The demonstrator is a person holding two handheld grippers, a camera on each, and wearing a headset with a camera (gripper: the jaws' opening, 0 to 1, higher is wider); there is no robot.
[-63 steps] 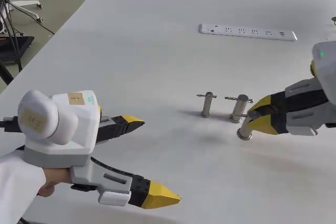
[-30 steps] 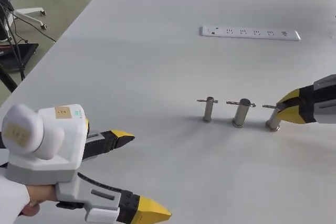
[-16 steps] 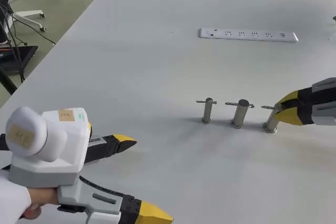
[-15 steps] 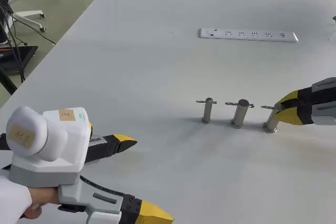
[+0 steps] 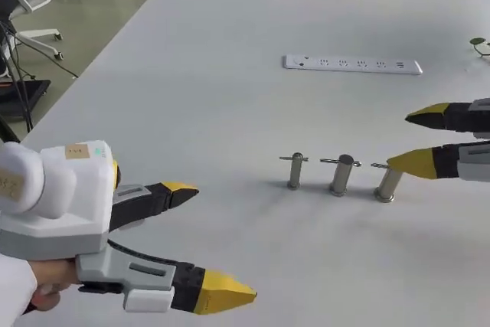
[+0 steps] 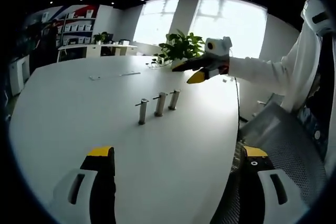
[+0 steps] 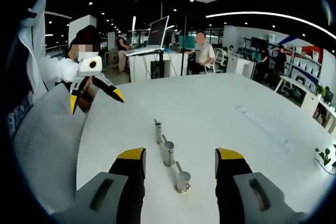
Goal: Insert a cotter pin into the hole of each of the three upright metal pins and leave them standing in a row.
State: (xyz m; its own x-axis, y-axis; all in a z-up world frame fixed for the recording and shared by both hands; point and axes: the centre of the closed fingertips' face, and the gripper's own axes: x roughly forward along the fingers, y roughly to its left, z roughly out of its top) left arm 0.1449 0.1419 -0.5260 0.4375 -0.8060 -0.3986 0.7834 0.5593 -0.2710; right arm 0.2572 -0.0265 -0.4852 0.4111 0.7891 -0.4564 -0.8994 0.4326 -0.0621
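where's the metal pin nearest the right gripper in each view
Head view: the upright silver metal pin stands at the row's right end.
Left gripper view: the pin is at the row's far end.
Right gripper view: the pin is nearest, low between the open jaws.
Shared landmark: the thicker middle pin beside it.
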